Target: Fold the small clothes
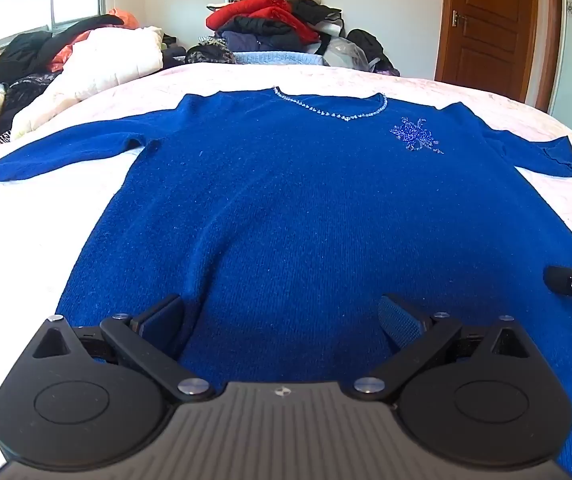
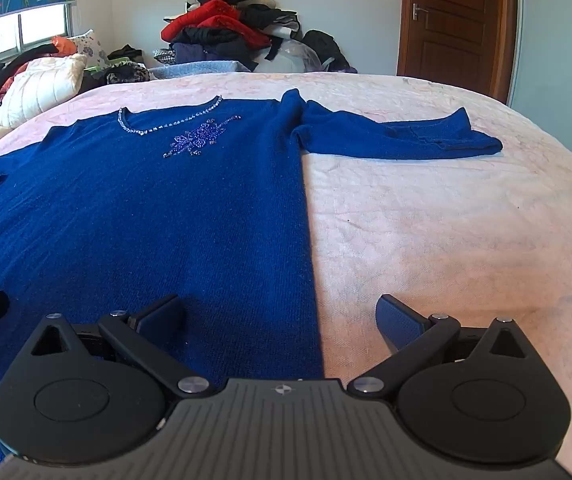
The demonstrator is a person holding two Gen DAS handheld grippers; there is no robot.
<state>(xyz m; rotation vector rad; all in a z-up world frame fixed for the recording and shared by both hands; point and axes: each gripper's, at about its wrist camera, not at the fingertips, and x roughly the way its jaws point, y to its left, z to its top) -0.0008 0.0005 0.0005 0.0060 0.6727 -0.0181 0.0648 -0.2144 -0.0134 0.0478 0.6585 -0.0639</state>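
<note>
A: Start with the blue sweater [image 1: 286,208]. Where does it lie?

B: Flat and face up on the pale bedspread [image 2: 425,220], hem nearest us at six o'clock, beaded neckline [image 1: 327,110] away at twelve. The beaded flower motif [image 1: 415,136] sits at about one o'clock from the chest's middle. One sleeve [image 2: 397,136] runs out toward three o'clock, the other sleeve [image 1: 46,156] toward nine. Spread like that, I'd judge it is laid out ready for a first fold, none made yet.

A: And the grippers?

B: Both hang over the hem end, tilted down at the cloth. The left gripper [image 1: 282,320] has its jaws spread as wide as they go, nothing between the pads but knit below them. The right gripper [image 2: 282,320] is equally wide and empty, straddling the sweater's side edge: one pad over blue, the other over bedspread. That placement suits taking the hem corner, I think.

A: Do they see each other?

B: Yes, each shows at the rim of the other's view, near three and nine o'clock.

A: Further out?

B: A clothes heap [image 1: 274,20] at twelve o'clock past the bed, a white quilt [image 1: 98,64] at ten, a wooden door [image 2: 453,20] at one.
</note>
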